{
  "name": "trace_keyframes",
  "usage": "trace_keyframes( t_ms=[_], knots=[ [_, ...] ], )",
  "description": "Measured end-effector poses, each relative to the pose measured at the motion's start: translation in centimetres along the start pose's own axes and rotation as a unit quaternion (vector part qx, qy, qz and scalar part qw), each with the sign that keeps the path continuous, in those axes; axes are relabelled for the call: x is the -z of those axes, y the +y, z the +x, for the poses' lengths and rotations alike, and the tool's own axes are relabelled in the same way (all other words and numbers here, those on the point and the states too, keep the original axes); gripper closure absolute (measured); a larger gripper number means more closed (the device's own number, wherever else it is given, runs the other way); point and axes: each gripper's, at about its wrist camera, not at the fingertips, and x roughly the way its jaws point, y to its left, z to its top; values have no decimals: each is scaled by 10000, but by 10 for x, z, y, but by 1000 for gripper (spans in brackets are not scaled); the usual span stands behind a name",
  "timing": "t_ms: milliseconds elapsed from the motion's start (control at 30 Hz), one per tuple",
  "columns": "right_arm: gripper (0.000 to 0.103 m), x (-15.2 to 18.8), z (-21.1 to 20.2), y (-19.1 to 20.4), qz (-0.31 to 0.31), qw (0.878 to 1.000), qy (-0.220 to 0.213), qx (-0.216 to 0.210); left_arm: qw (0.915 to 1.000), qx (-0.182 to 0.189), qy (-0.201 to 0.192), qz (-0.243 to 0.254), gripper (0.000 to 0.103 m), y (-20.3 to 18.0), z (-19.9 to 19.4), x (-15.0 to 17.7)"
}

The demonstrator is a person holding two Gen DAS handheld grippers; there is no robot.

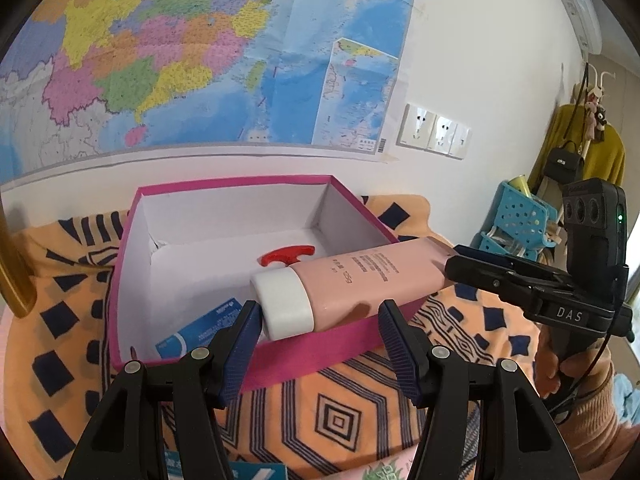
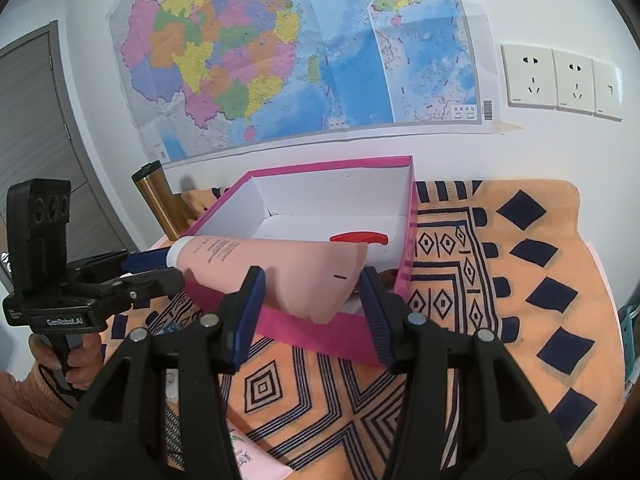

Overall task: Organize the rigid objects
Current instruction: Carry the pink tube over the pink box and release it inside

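Observation:
A pink tube with a white cap (image 1: 352, 284) lies across the near right rim of the magenta box (image 1: 132, 248), cap end inside the box. It also shows in the right wrist view (image 2: 280, 272). My left gripper (image 1: 316, 332) is open, its fingers on either side of the cap. My right gripper (image 2: 312, 304) is open around the tube's flat crimped end, and shows at the right of the left wrist view (image 1: 464, 264). Inside the box lie a red T-shaped piece (image 1: 286, 256) and a blue packet (image 1: 204, 328).
The box (image 2: 406, 264) stands on an orange patterned cloth (image 2: 520, 280) against a wall with a map. A gold cylinder (image 2: 160, 204) stands left of the box. A blue perforated basket (image 1: 516, 216) is at the far right. Blue and pink printed packets (image 2: 256, 460) lie on the near cloth.

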Motion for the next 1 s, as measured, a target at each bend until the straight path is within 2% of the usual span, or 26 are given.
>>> trace_keyframes(
  t_ms=[1000],
  knots=[
    [51, -6, 44, -17, -50, 9988, 405, 257, 9985, -114, 504, -159, 42, 20, 51, -4]
  ],
)
